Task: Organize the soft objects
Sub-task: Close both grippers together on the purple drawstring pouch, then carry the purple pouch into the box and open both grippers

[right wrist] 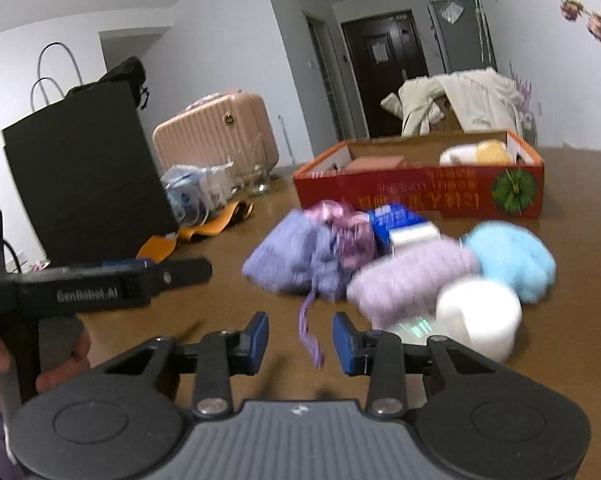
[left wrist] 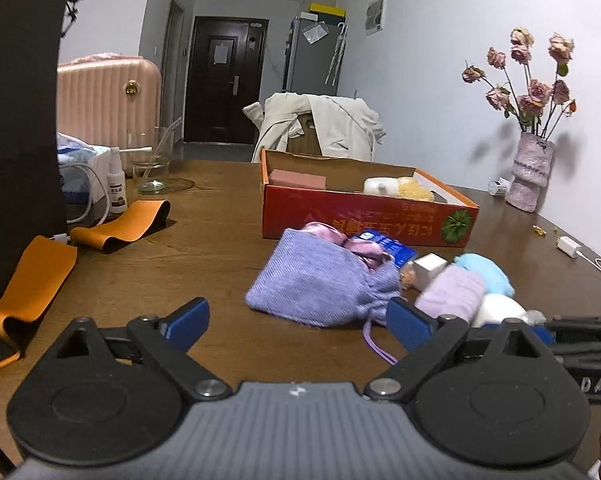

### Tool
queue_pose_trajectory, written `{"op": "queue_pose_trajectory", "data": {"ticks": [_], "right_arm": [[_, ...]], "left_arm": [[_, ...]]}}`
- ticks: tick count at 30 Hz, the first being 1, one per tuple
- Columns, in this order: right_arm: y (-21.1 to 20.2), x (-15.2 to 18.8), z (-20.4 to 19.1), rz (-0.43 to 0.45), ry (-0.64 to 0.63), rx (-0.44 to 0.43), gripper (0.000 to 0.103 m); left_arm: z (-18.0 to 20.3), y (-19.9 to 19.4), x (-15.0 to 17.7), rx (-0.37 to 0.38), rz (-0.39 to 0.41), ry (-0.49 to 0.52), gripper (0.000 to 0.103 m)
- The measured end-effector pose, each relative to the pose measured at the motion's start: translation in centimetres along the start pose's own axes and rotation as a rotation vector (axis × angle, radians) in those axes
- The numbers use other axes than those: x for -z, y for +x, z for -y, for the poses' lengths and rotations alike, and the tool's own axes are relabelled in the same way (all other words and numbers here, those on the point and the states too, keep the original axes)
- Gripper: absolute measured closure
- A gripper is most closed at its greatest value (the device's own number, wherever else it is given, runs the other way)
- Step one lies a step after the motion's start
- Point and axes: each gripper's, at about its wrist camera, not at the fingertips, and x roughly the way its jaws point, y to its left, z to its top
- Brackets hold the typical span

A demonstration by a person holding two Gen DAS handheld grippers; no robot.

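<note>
Both grippers hang low over the brown table (left wrist: 204, 216). Left gripper (left wrist: 298, 322) has its jaws wide apart, with nothing between them. Right gripper (right wrist: 300, 338) has its jaws narrow, and the purple string (right wrist: 310, 334) of the knitted pouch (right wrist: 292, 260) lies between them; the pads do not press it. Just right of the pouch sit a lilac roll (right wrist: 412, 276), a blue fluffy ball (right wrist: 514, 258) and a white roll (right wrist: 478, 320). Behind them stands the red box (right wrist: 420, 196), toward the far edge.
</note>
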Motion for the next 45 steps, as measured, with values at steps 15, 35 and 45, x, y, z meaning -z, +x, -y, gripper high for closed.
{"op": "queue_pose_trajectory", "data": {"ticks": [15,35,45], "right_arm": [[9.7,-2.9,1.6,-0.015,0.033,0.048,0.075],[0.1,-0.8,-5.4,-0.031,-0.14,-0.128,0.09],[-3.0,3.4,-1.9,-0.041,0.006,0.024,0.084]], "left_arm": [[-5.2,10.0,-1.9,0.215,-0.165,-0.199,0.084],[-2.9,-4.0,2.1,0.329,-0.129,-0.212,0.097],[-0.9,-5.4,4.2,0.191,-0.114,-0.082,0.05]]}}
